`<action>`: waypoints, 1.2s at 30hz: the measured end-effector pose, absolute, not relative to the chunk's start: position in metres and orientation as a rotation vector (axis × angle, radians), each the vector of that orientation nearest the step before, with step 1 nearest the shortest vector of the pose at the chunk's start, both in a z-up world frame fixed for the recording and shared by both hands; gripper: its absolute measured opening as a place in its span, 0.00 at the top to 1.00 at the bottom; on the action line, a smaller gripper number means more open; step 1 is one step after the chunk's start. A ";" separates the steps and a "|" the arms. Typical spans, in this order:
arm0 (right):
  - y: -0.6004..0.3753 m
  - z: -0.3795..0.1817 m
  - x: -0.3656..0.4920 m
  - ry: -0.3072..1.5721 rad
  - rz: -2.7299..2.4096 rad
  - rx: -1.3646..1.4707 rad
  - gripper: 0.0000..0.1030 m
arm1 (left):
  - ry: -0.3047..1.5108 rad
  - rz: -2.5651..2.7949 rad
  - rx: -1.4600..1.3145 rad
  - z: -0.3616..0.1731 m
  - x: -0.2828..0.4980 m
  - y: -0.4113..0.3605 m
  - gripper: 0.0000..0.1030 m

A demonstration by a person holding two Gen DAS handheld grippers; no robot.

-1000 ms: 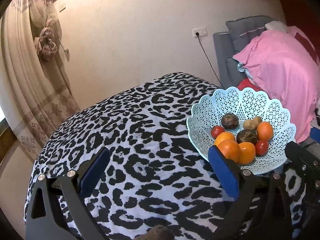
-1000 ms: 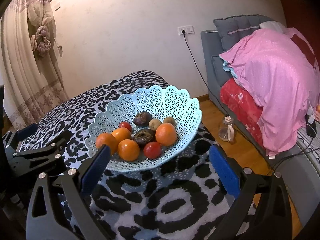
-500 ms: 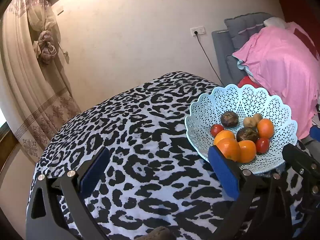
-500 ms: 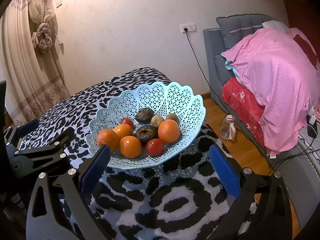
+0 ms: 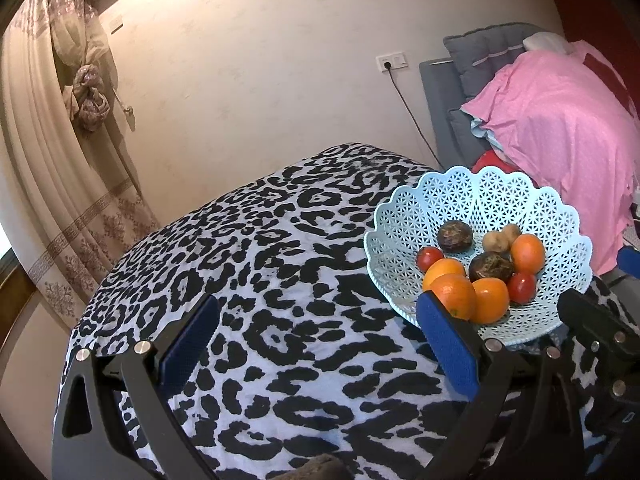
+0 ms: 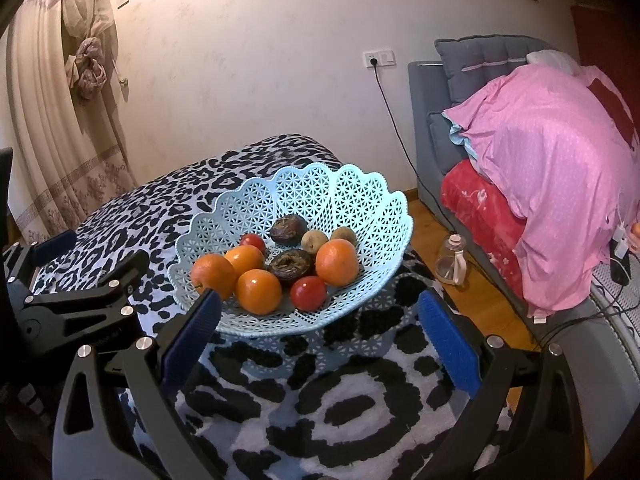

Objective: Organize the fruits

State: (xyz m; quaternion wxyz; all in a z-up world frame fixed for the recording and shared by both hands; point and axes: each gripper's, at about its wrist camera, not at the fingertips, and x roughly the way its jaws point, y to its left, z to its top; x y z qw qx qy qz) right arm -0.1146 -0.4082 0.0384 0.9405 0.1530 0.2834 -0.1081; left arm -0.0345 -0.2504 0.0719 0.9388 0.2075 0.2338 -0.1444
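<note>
Hovering | both hand-held grippers [image 5: 320, 344] [image 6: 320, 340] spread wide | basket [image 6: 360, 196] ahead

basket [image 6: 304, 196] slightly higher in right wrist view than before, left wrist view tilted slightly down

Both grippers: black angular frames, silver screw heads, fingers [image 6: 191, 340] faced with ribbed blue pads [image 5: 448, 344]; no sleeves visible
</note>
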 end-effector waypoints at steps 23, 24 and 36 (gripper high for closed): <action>-0.407 0.038 -0.115 0.581 -0.222 0.306 0.03 | 0.411 -0.299 0.445 0.074 -0.046 -0.252 0.05; -0.407 0.037 -0.114 0.583 -0.222 0.306 0.03 | 0.404 -0.296 0.445 0.074 -0.047 -0.252 0.05; -0.407 0.036 -0.114 0.587 -0.221 0.304 0.03 | 0.445 -0.278 0.429 0.072 -0.040 -0.246 0.05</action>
